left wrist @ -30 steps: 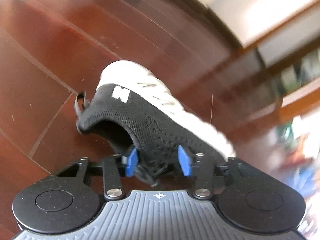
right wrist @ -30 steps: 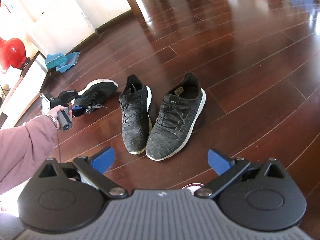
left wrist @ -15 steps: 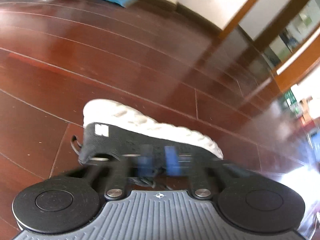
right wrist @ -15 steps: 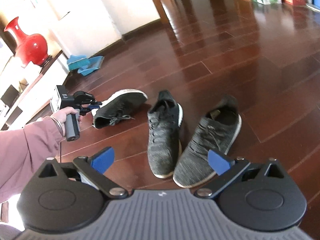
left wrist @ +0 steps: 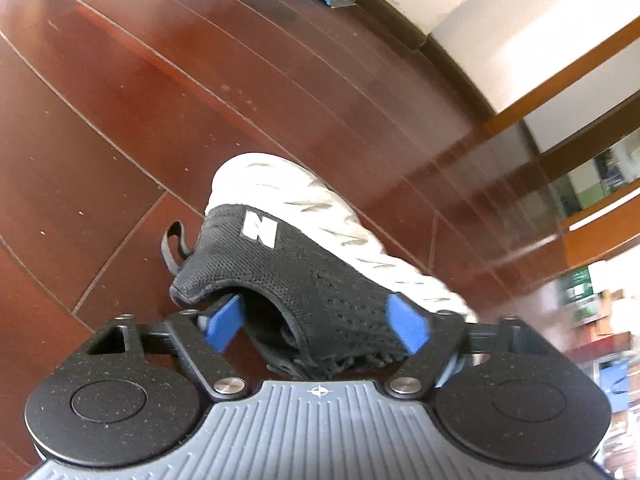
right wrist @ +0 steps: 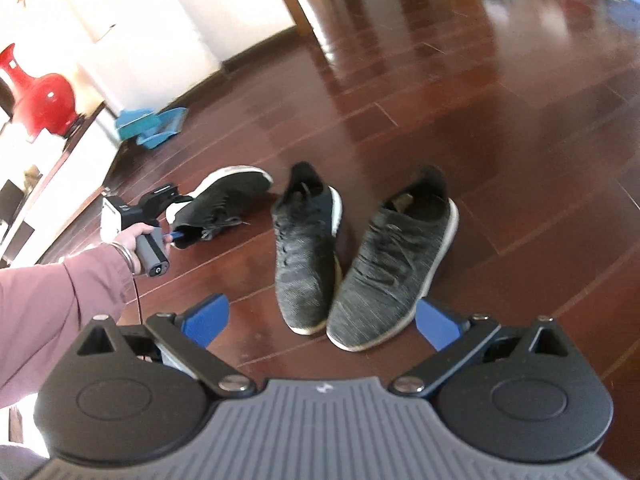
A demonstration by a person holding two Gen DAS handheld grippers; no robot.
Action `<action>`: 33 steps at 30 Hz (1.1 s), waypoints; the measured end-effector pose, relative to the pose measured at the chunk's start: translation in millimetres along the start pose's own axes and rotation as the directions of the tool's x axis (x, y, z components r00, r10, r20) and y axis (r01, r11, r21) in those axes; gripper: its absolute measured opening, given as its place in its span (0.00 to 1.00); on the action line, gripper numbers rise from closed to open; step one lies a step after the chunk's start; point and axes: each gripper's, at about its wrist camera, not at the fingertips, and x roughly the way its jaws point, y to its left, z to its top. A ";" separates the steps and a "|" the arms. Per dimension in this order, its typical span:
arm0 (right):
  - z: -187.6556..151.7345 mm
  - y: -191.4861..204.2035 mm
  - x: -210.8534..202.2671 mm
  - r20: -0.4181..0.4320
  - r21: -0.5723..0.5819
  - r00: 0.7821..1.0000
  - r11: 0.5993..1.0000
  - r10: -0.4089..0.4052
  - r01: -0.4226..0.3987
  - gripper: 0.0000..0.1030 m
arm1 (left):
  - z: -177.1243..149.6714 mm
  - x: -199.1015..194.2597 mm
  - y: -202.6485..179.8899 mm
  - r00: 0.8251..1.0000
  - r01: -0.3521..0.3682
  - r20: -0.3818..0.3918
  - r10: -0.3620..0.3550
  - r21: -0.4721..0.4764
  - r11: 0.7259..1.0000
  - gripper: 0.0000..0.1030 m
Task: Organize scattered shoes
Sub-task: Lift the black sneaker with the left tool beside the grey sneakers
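Listing first our left tongs (left wrist: 316, 322): the two blue fingers stand apart around the collar of a black sneaker (left wrist: 296, 268). One finger sits inside the shoe's opening, the other lies outside against the knit side, so the tongs hold the shoe by its side wall. This sneaker has a white sole turned up and away from the tongs, a white letter N near the heel and a pull loop at the back. In the right view it lies on its side on the floor (right wrist: 500, 128), just ahead of the left tongs, with the person's hand (right wrist: 134, 240) and pink sleeve (right wrist: 52, 304) behind them.

Next, our right tongs (right wrist: 322, 322): spread wide, holding nothing, hovering above the floor. Just ahead of them lies a pair of grey knit sneakers, the left one (right wrist: 306, 244) and the right one (right wrist: 396, 256), toes nearly touching near the tongs, heels splayed apart farther off.

Further items, well beyond the tongs: a blue dustpan (right wrist: 154, 128) by the wall and a red vase (right wrist: 40, 100) on a cabinet.
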 end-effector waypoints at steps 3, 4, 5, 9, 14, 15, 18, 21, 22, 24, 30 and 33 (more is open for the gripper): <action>-3.8 -2.1 -10.9 -0.010 -0.017 1.000 1.000 -0.021 0.021 0.98 | 4.4 0.7 -13.7 0.998 -0.025 -0.056 0.027 0.051 0.998 0.50; -4.4 -2.9 -13.6 -0.007 -0.014 1.000 1.000 -0.023 0.023 0.98 | 5.6 -0.7 -19.2 0.997 -0.023 -0.076 0.029 0.079 0.997 0.46; -5.1 -3.5 -15.4 -0.002 -0.009 1.000 1.000 -0.025 0.025 0.98 | 4.6 -4.1 -26.1 0.996 -0.019 -0.081 0.029 0.123 0.992 0.43; -8.7 -1.9 -13.7 0.002 0.003 1.000 1.000 -0.020 0.020 0.98 | -4.4 -12.6 -53.9 0.995 0.006 -0.101 0.021 0.264 0.965 0.26; -8.5 14.2 -2.3 -0.030 -0.059 0.999 0.998 0.018 -0.019 0.98 | -8.6 -23.3 -65.3 0.994 0.013 -0.104 0.026 0.356 0.934 0.00; -7.7 15.5 -1.4 -0.033 -0.068 0.999 0.997 0.023 -0.025 0.98 | -8.8 -25.0 -65.7 0.994 0.009 -0.101 0.030 0.369 0.929 0.00; -3.2 19.5 2.5 -0.042 -0.094 0.999 0.995 0.035 -0.039 0.98 | -9.4 -30.1 -66.7 0.995 -0.003 -0.091 0.044 0.408 0.913 0.00; 2.3 20.5 8.0 -0.042 -0.099 0.998 0.994 0.041 -0.045 0.98 | -10.0 -35.2 -67.8 0.995 -0.015 -0.081 0.057 0.446 0.895 0.22; 3.6 21.5 9.6 -0.040 -0.104 0.998 0.993 0.046 -0.050 0.98 | -10.2 -36.9 -68.2 0.995 -0.019 -0.077 0.061 0.458 0.889 0.37; 5.2 24.5 13.6 -0.040 -0.114 0.997 0.991 0.061 -0.065 0.98 | -10.6 -40.3 -68.9 0.995 -0.027 -0.070 0.070 0.483 0.875 0.73; -3.7 23.3 29.4 -0.080 -0.129 0.995 0.989 0.065 -0.074 0.98 | -43.0 -23.4 -80.8 0.993 -0.109 0.059 0.106 0.814 0.571 0.75; -7.7 19.4 30.7 -0.092 -0.117 0.994 0.991 0.056 -0.067 0.98 | -56.4 -15.9 -85.3 0.989 -0.143 0.111 0.101 0.900 0.413 0.77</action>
